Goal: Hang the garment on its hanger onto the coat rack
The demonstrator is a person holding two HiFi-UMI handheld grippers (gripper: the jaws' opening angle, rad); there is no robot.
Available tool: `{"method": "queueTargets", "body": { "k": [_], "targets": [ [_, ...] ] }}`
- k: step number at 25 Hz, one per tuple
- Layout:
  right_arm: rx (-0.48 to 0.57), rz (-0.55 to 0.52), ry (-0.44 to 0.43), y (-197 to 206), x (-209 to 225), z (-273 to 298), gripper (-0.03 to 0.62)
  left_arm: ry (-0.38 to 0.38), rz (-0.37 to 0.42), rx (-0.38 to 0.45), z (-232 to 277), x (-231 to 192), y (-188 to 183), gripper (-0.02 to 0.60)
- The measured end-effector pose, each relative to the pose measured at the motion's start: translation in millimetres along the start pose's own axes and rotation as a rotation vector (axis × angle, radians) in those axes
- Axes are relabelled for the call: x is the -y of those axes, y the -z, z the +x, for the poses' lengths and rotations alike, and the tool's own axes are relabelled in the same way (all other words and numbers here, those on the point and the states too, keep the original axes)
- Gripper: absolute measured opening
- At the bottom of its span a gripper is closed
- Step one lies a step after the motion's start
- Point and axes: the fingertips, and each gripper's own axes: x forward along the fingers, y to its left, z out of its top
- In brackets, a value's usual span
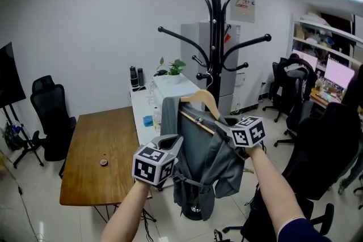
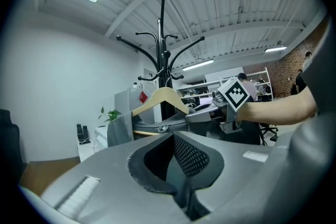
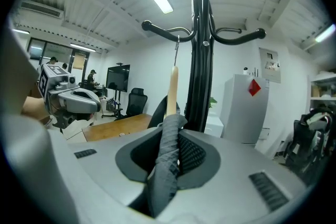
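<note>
One garment (image 1: 198, 167), right gripper (image 1: 226, 124) clamping it, left gripper (image 1: 170, 142) closed empty (coat rack (image 1: 215, 37) just ahead).

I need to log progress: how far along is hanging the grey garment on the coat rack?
Done, it seems: the hook of the wooden hanger looks seated over a lower arm of the coat rack. In hand: the right tongs are clamped on the grey garment at the hanger's shoulder; the left tongs are shut and empty. Still to do: let go and draw both back.
</note>
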Motion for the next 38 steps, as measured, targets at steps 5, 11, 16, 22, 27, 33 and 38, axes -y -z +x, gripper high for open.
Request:
{"method": "queueTargets", "body": {
  "k": [5,11,16,22,27,33,38],
  "targets": [
    [-0.018,-0.113,0.144,1.6,11.0,-6.2,0.153,0.033,0.001,-0.014,6.0,8.4,3.9,0.003],
    [0.058,-0.142,0.223,-9.9,6.3,-54.5,0.192,0.068,-0.028,-0.021,1.9,17.5,14.0,0.003],
    [0.197,-0.107,0.276,-20.6,-19.9,-110.6,0.192,0.093,-0.063,-0.021,-3.8,23.5,24.6,0.002],
    [0.228,0.045,0.213,22.1,-74.2,-111.3,0.073,0.093,-0.091,-0.035,-3.8,29.0,43.7,0.002],
    [0.251,0.163,0.21,51.9,-102.0,-103.9,0.0,0.084,-0.168,-0.044,-8.2,32.1,63.3,0.002],
    [0.22,0.189,0.183,66.1,-114.8,-92.9,0.0,0.105,-0.198,-0.06,-11.3,37.7,76.5,0.002],
    [0.22,0.189,0.173,63.2,-117.8,-93.5,0.0,0.117,-0.196,-0.066,-13.1,43.8,79.3,0.002]
  ]
}}
